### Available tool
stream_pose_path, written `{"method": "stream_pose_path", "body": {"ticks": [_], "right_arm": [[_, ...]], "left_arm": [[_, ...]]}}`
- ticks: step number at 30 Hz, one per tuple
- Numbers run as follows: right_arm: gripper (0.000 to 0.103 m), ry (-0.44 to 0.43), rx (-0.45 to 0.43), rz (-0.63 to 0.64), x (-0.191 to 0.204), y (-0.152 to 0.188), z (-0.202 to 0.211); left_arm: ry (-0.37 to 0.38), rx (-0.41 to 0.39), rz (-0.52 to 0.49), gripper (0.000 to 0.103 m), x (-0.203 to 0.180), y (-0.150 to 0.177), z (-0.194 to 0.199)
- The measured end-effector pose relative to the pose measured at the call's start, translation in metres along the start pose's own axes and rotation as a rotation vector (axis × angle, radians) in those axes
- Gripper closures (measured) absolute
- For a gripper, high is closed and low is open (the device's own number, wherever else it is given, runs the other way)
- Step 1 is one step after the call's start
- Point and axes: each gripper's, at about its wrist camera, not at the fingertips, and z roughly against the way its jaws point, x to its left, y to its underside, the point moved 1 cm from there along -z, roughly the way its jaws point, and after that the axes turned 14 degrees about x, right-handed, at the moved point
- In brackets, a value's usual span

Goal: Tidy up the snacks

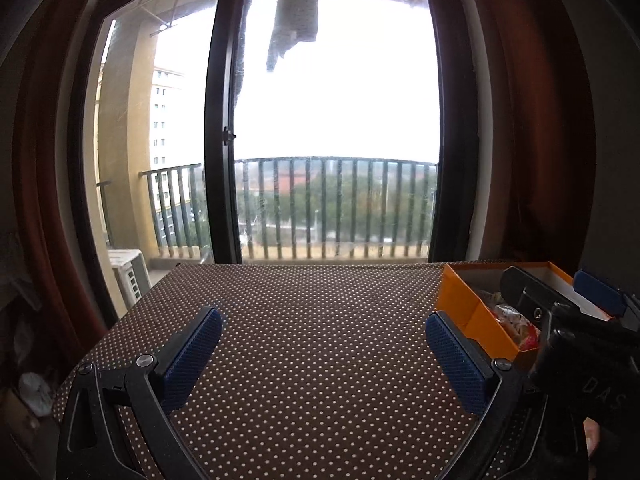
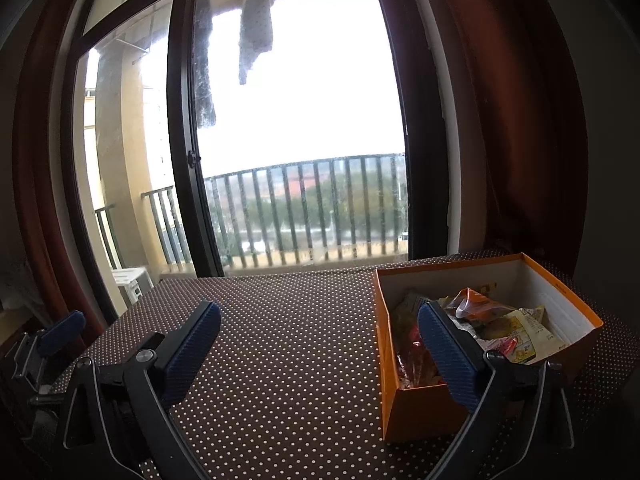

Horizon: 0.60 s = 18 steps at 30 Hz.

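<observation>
Up close, the left tongs [image 1: 324, 344] are spread wide and grasp nothing, hovering over a bare stretch of the polka-dot worktop [image 1: 320, 300]. The right tongs [image 2: 320, 344] are likewise released and empty, their right finger in front of the near left part of an orange box [image 2: 416, 404] that sits on the worktop's right side. Inside the box lie the snack packets [image 2: 516, 332], crinkly wrappers in red, yellow and orange, piled loosely together.

As a judgement, the task looks close to finished: no packet shows anywhere on the cloth outside the box, so little seems left beyond perhaps tidying the pile.

From the right wrist, the box's white interior and its contents are plain. From the left wrist, only the box's orange corner and a sliver of wrapper show, partly blocked by the other tool. Beyond the worktop stand a glass balcony door [image 1: 340, 120], railing and dark red curtains [image 1: 532, 140].
</observation>
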Motion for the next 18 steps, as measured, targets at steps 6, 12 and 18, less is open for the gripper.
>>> {"method": "stream_pose_path", "body": {"ticks": [6, 12, 18], "right_arm": [[0.003, 0.008, -0.007, 0.012, 0.0029, 0.0017, 0.0054], [0.003, 0.007, -0.004, 0.017, 0.005, 0.0019, 0.0066], [0.002, 0.01, -0.003, 0.014, 0.0046, 0.0042, 0.0085]], "left_arm": [[0.003, 0.015, 0.03, 0.001, 0.0039, -0.0015, -0.0008], [-0.005, 0.001, 0.039, 0.001, 0.0045, -0.0009, 0.0035], [-0.016, -0.007, 0.039, 0.001, 0.0035, 0.0016, 0.0053]]}}
